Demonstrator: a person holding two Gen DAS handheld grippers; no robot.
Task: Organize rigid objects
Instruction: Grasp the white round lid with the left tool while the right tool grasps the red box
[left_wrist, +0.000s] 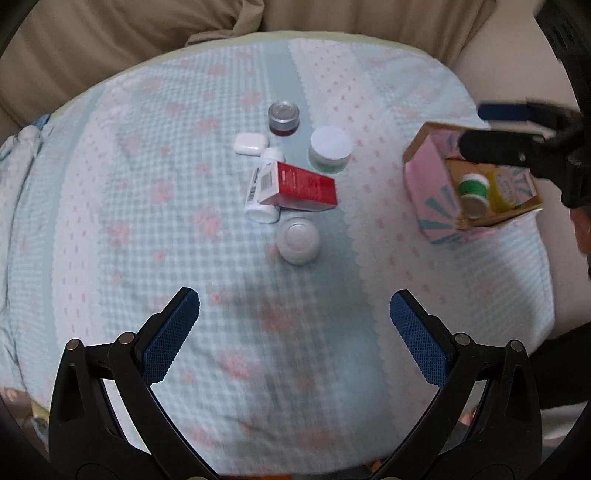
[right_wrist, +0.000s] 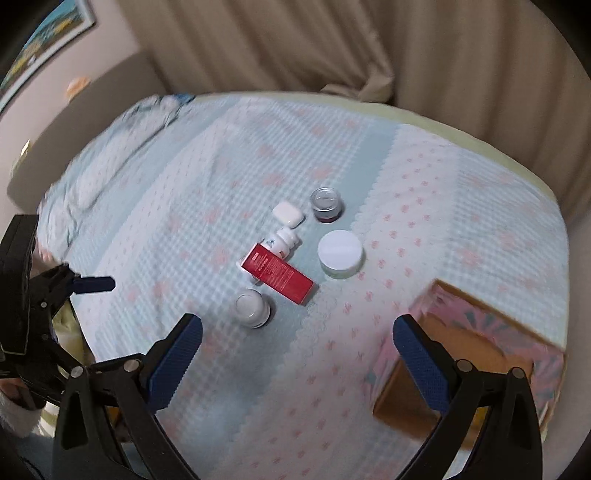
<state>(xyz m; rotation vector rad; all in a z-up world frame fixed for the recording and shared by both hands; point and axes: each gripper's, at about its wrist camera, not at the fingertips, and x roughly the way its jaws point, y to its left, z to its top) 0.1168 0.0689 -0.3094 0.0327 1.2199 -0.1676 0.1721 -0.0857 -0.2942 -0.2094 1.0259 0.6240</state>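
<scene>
L tool: blue-padded jaws wide apart, holding nothing, above the checked blue-pink bedspread.
Ahead of it, L to R: white earbud case; white plastic bottle lying flat, long axis front-to-back, under red cardboard carton; frosted white round jar, nearest L tool, path unobstructed; grey-lidded dark jar; white-lidded green jar.
Pink patterned cardboard box far R, green-capped item inside.
R tool: spread wide, holding nothing, box edge just beside its R finger.
</scene>
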